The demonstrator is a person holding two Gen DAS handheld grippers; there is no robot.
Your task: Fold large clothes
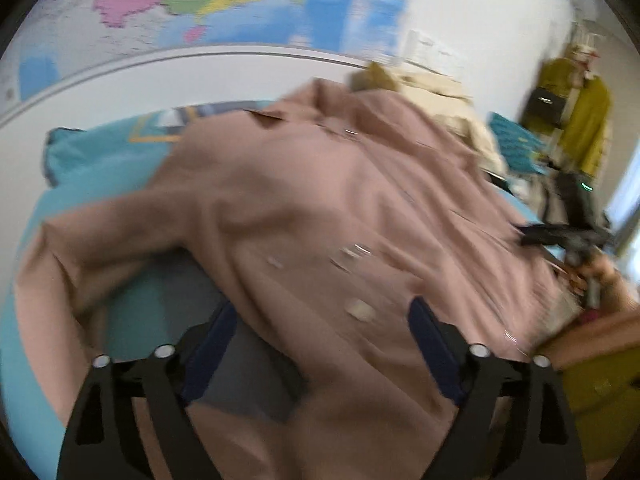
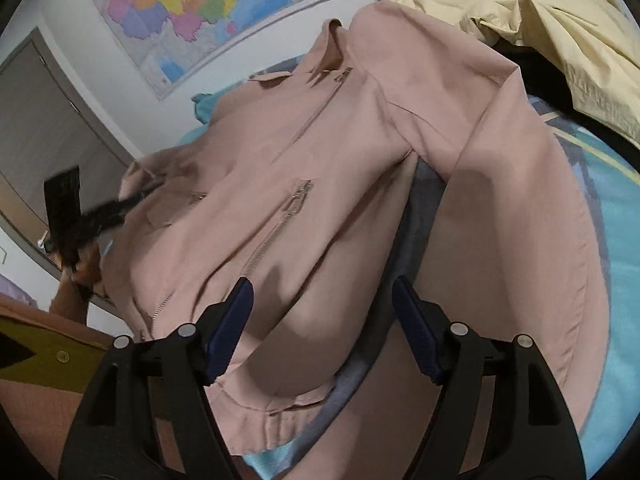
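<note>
Pink jacket point(image 2: 320, 184) spread front-up on blue bedding point(image 2: 616, 264), collar toward wall map point(image 2: 188, 12), hem nearest cams; laid flat presumably so sleeves can be folded in first. Rt sleeve point(image 2: 520, 208) angled out from body w/ grey gap between; lt sleeve point(image 1: 120, 220) out the other way. 1 pink jacket, 2 sleeves showing, 3 zips visible in rt view (1 centre, 2 pocket-type). 1 cream garment point(image 2: 540, 12) bunched beyond collar, likely waiting its turn.

Left gripper point(image 1: 320, 356) jaws wide, nothing pinched, fabric only beneath. Right gripper point(image 2: 324, 328) jaws well apart, over hem fold and sleeve gap; no pad pressing cloth. Lt view badly blurred, so contact w/ fabric there not certain.

Next, prob. grab of a sleeve or hem edge.
</note>
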